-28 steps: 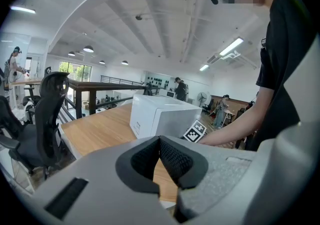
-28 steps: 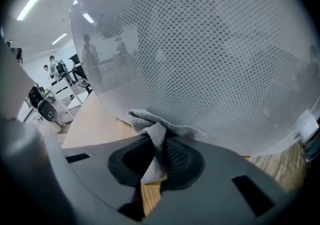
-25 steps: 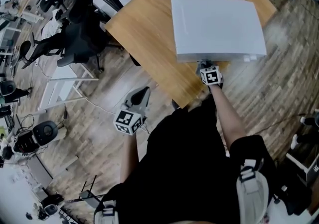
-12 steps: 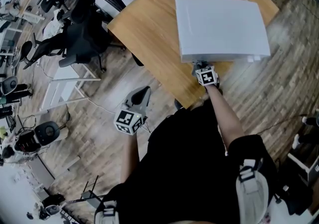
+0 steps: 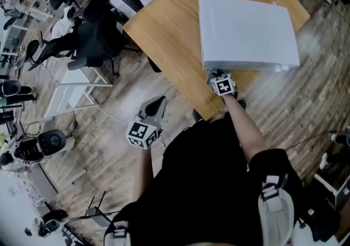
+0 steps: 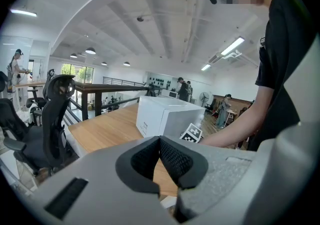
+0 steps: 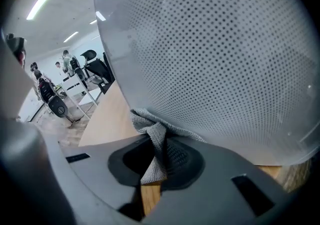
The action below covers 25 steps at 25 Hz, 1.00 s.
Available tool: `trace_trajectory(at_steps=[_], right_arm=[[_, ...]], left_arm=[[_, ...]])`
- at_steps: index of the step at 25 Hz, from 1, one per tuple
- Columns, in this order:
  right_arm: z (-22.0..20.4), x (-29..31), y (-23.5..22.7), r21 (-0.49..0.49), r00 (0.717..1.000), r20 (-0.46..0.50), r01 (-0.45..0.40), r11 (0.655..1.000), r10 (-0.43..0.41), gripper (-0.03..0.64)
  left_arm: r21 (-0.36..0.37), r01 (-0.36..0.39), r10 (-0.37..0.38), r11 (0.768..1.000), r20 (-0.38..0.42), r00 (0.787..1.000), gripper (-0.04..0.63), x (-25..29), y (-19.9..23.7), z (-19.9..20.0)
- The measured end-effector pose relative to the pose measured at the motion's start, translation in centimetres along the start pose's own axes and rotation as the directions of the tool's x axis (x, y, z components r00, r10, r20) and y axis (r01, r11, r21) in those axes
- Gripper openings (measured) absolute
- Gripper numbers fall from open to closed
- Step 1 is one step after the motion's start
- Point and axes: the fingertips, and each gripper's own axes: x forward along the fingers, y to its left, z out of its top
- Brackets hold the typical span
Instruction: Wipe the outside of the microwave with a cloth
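The right gripper (image 7: 159,155) had its jaws clamped on a grey cloth (image 7: 150,136); the bunched cloth pressed against the dotted door of the white microwave (image 7: 225,54); the microwave stood near the edge of a wooden table (image 5: 164,37); the left gripper (image 6: 161,155), jaws together on nothing, hung well apart over the plank floor (image 5: 109,130).

left gripper (image 5: 155,106): low, fingers together | right gripper (image 7: 159,158): arm extended, fingers pinching cloth (image 7: 150,130)

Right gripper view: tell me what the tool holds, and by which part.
The right tool is shut on a grey cloth, pinching a bunched fold; the rest presses against the microwave.
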Motion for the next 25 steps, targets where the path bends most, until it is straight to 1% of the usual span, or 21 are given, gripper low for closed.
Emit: trace_trajectory(at_steps=[6,14,20,25], right_arm=[[0.2,0.3,0.8,-0.019,1.000,-0.010,0.002,1.000,-0.002,0.032],[1.0,0.6,2.7,-0.030,0.999,0.011,-0.048,0.998,0.049,0.033],[0.3,0.6,2.7,-0.014,0.999,0.010,-0.048,0.999,0.048,0.032],[0.1,-0.6,2.9,-0.009,0.998,0.020,-0.052,0.999,0.053,0.033]], left_arm=[[-0.009,-0.017,0.017,1.000,-0.001,1.000,0.002,-0.9,0.2,-0.3],[-0.006,-0.022,0.022,1.000,0.010,1.000,0.002,-1.1,0.2,-0.3],[0.001,-0.009,0.009,1.000,0.018,1.000,0.002,-0.7,-0.1,-0.3],[0.006,0.003,-0.003,1.000,0.023,1.000,0.002,-0.5,0.0,-0.2]])
